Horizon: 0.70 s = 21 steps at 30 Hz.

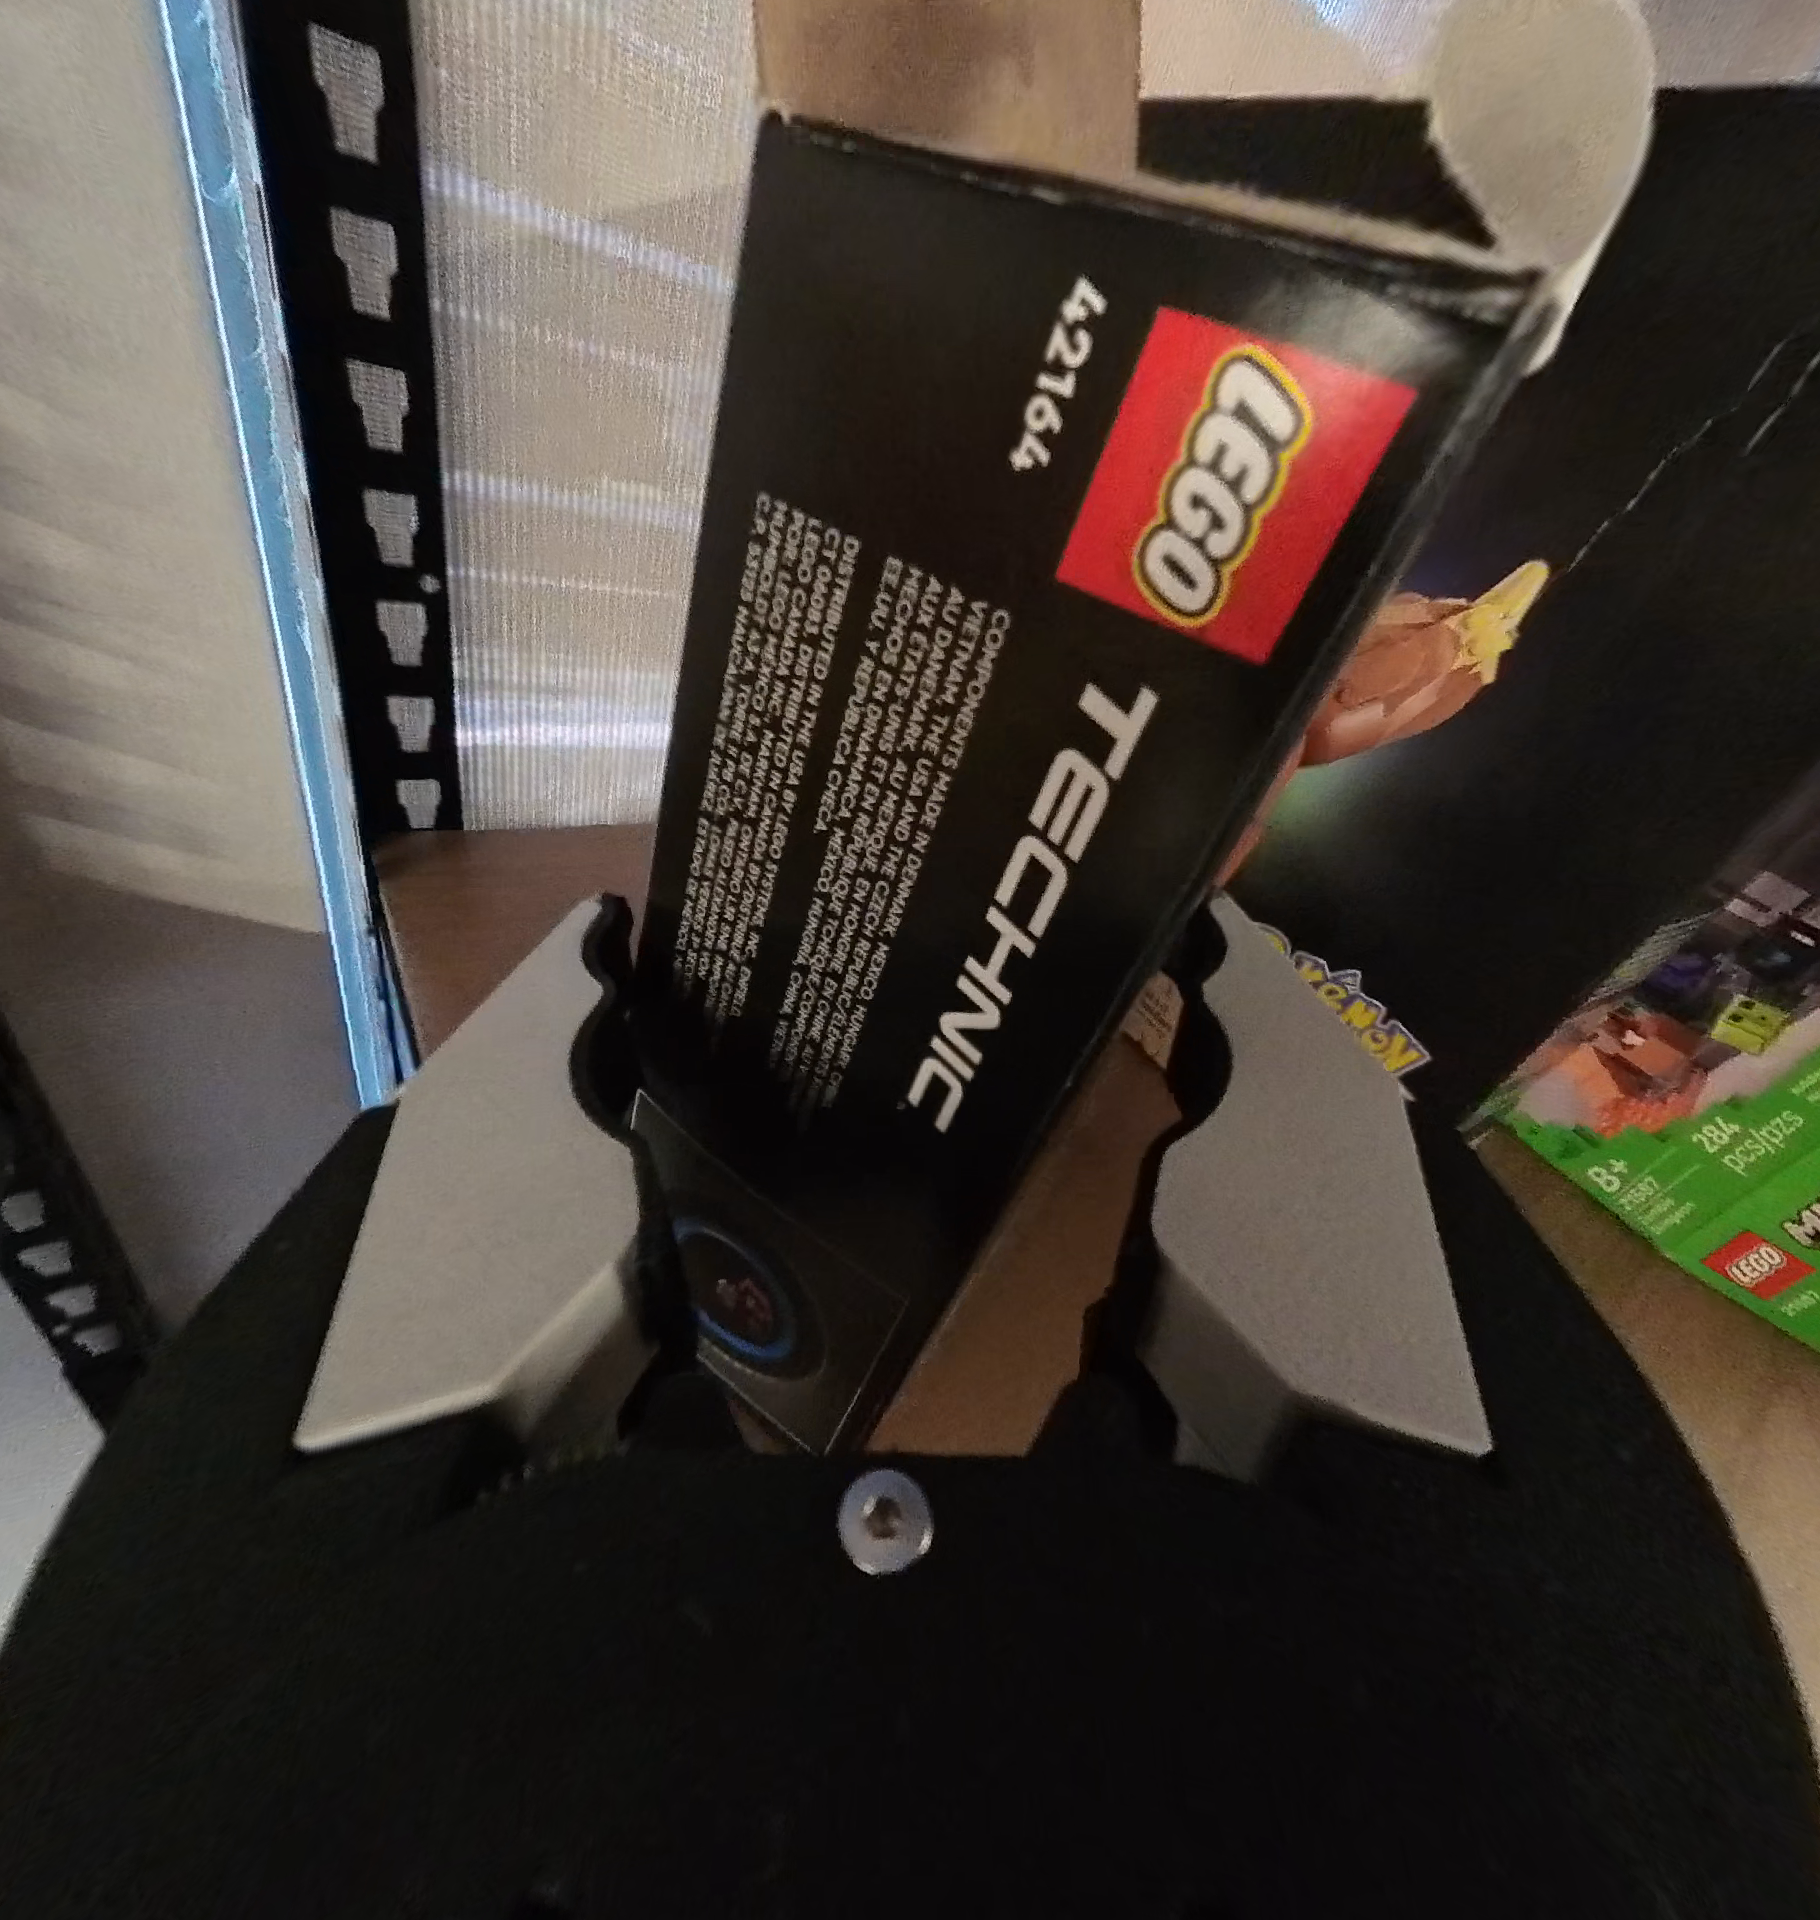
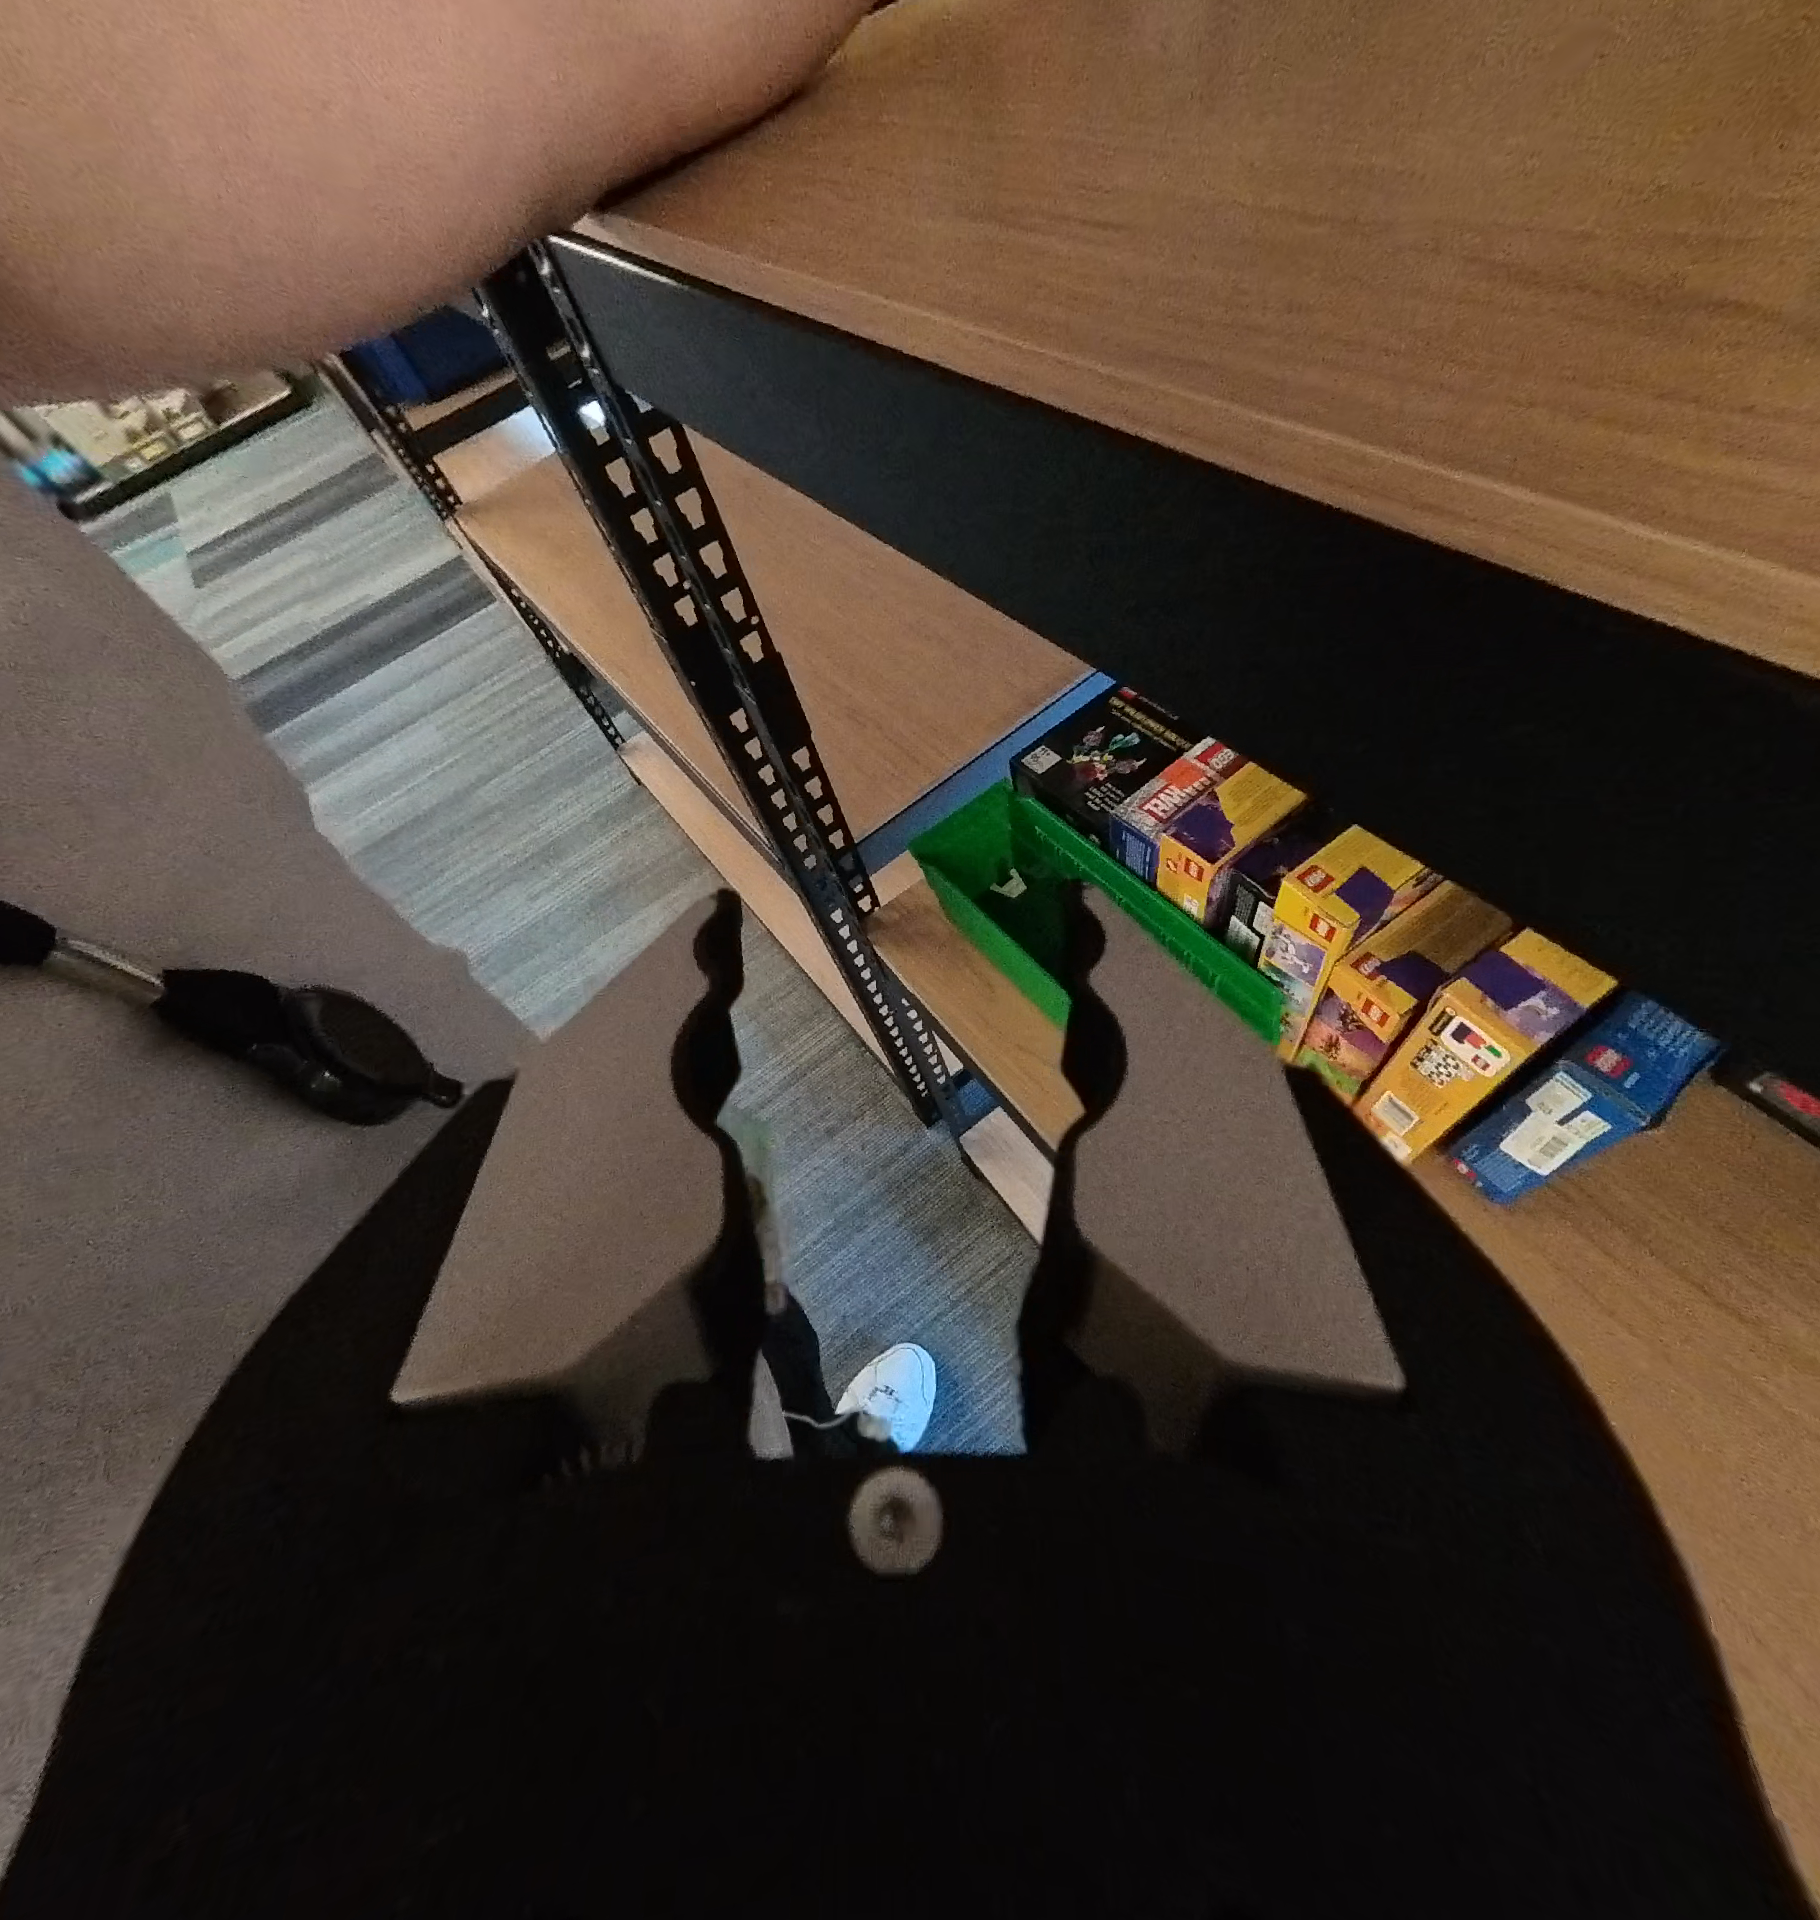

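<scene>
Gripping a tall black toy box (image 1: pixel 999 582) by its lower end, the left gripper (image 1: pixel 906 997) has both fingers pressed against the box's two broad faces, so the narrow printed side faces the camera and the box stands up and leans a little to the right. Just behind it to the right stands a dark box with a creature picture (image 1: pixel 1571 665), and a green box (image 1: pixel 1716 1174) lies flat on the wooden shelf board (image 1: pixel 501 883). A black slotted upright (image 1: pixel 386 416) of the rack runs down the left side.

The right gripper (image 2: pixel 895 997) holds nothing; its fingers stand apart with only the striped carpet (image 2: pixel 438 748) and a white shoe (image 2: pixel 901 1392) showing between them. It hangs beside the rack, below a wooden shelf (image 2: pixel 1353 291) with a black front rail. On the lower shelf, well apart from it, a row of small yellow boxes (image 2: pixel 1405 987) leans together next to a green bin (image 2: pixel 989 925) and a blue box (image 2: pixel 1581 1091). A bare forearm (image 2: pixel 262 156) crosses the top left corner.

The grip on the black box is low, so my judgement is that keeping it near upright and moving slowly would stop the long top end from swinging into the dark box behind
</scene>
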Motion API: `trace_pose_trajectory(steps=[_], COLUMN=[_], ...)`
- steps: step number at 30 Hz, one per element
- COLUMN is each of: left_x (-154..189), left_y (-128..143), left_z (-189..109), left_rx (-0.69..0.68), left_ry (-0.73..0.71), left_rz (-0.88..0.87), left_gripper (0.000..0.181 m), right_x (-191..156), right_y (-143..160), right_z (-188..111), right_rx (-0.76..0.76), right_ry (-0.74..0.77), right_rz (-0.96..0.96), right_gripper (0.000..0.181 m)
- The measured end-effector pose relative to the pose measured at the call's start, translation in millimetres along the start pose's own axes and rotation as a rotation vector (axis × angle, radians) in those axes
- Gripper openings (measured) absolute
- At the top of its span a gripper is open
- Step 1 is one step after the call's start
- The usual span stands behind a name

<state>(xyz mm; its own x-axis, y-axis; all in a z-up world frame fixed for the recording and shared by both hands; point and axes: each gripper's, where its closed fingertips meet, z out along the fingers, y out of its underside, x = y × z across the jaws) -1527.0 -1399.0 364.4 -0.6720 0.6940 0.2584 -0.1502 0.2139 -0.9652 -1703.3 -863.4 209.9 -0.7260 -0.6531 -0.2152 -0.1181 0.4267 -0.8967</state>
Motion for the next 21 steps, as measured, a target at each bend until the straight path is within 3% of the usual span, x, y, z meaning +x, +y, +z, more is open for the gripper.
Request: trace_pose_trajectory(steps=[6, 12, 16, 21], left_x=[17.9, 76.0, 130.0, 202.0], left_y=[9.1, 31.4, 47.6, 68.5], left_z=[-23.4, -65.2, -106.3, -148.9], left_rx=[-0.038, -0.166, -0.195, -0.22], left_ry=[-0.11, -0.14, -0.097, 0.097], left_rz=[-0.06, -0.056, -0.004, 0.018], left_gripper=[0.1, 0.1, 0.1, 0.1], right_x=[-4.8, -25.6, -41.9, -52.6], right_y=[-19.6, -62.9, -92.5, -112.4], right_z=[14.5, 31.2, 36.1, 36.1], right_rx=[0.069, 0.152, 0.18, 0.173], right_ry=[-0.075, -0.164, -0.156, -0.117], right_rz=[-0.025, -0.138, -0.274, -0.399], right_gripper=[0.059, 0.059, 0.058, 0.058])
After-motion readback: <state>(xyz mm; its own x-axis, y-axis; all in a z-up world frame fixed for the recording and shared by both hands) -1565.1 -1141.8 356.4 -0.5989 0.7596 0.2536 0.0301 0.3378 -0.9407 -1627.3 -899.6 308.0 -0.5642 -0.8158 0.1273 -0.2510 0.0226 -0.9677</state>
